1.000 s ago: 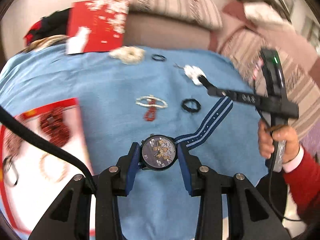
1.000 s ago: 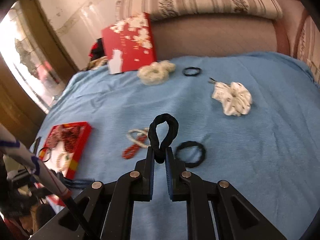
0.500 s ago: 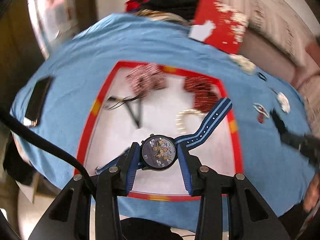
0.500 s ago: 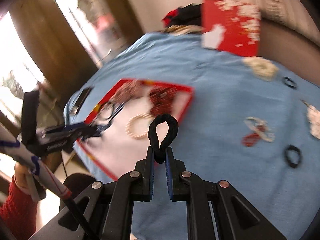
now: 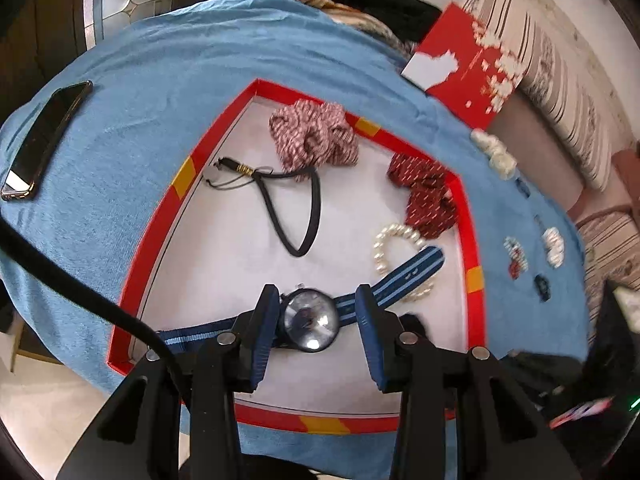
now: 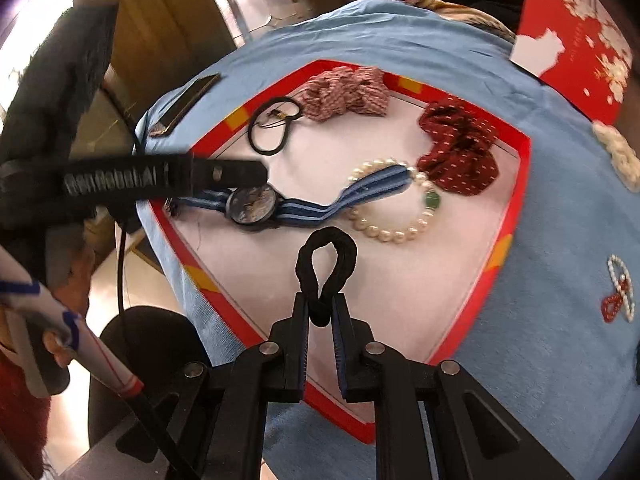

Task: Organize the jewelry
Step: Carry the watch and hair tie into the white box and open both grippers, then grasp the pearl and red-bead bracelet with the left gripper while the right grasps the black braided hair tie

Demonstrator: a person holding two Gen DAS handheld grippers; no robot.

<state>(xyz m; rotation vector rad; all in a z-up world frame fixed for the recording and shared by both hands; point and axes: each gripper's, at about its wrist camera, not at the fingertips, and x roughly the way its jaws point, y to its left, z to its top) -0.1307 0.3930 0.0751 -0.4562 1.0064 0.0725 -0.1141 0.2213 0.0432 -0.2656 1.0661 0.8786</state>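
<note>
A red-rimmed white tray [image 5: 468, 224] lies on the blue cloth. My left gripper [image 5: 316, 320] is open over it, and the blue-strapped watch [image 5: 310, 320] lies on the tray floor between the spread fingers; the watch also shows in the right wrist view [image 6: 254, 204]. Its strap rests across a pearl bracelet [image 5: 390, 240]. My right gripper [image 6: 322, 312] is shut on a black hair tie [image 6: 326, 258] and holds it above the tray's near side [image 6: 496, 256]. The left gripper's fingers [image 6: 224, 176] show beside the watch.
In the tray lie a pink-striped scrunchie [image 5: 312, 136], a dark red scrunchie [image 5: 424, 194] and a thin black hair band [image 5: 288, 208]. A phone [image 5: 44, 136] lies on the cloth at left. A red box [image 5: 468, 68], a cream scrunchie [image 5: 494, 154] and small beaded pieces [image 6: 620, 292] lie beyond.
Both grippers swung from the cloth to over the tray. The left gripper lowered, opened and let the watch go onto the tray floor. The right still holds the hair tie.
</note>
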